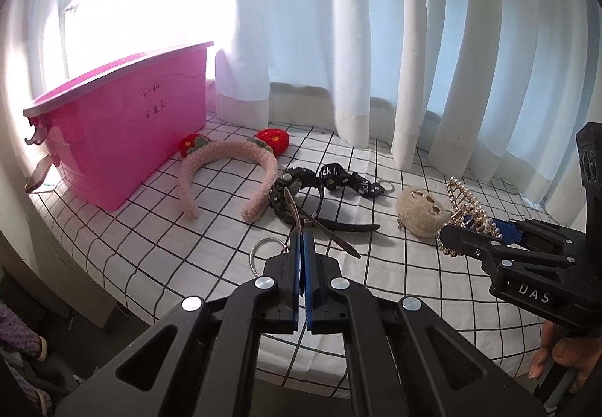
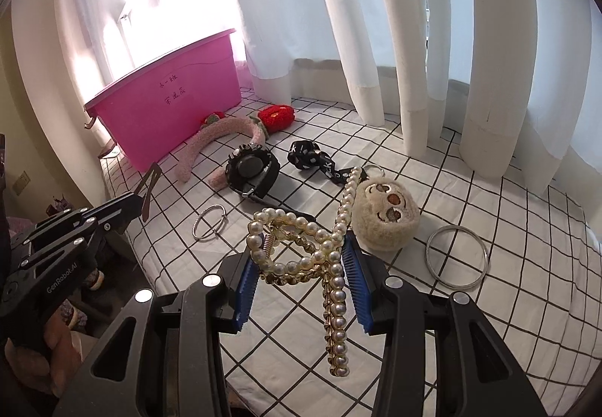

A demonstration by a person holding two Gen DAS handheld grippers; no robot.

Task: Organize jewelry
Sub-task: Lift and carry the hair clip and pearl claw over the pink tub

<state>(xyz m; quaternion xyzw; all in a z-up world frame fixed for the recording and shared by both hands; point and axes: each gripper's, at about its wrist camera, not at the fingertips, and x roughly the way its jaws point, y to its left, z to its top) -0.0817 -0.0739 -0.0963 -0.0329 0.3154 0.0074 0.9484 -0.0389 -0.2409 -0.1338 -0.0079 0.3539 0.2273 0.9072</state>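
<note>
At lower centre of the frame the right gripper (image 2: 299, 276) clamps a pearl hair claw (image 2: 301, 247) between its blue pads. Beyond it on the checked cloth (image 2: 526, 266) lie a plush face charm (image 2: 385, 215), a black watch (image 2: 252, 168) and two silver bangles. A pink bin (image 2: 169, 108) stands at upper left.

wrist views angled down, sharing pink bin (image 1: 124, 138)

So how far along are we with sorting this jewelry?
Nothing looks put away yet; the inside of the pink bin cannot be seen. In hand: the left gripper pinches a metal hair clip, and the right gripper holds a pearl claw clip. Headband, watch, plush charm and bangles remain on the checked cloth.
</note>
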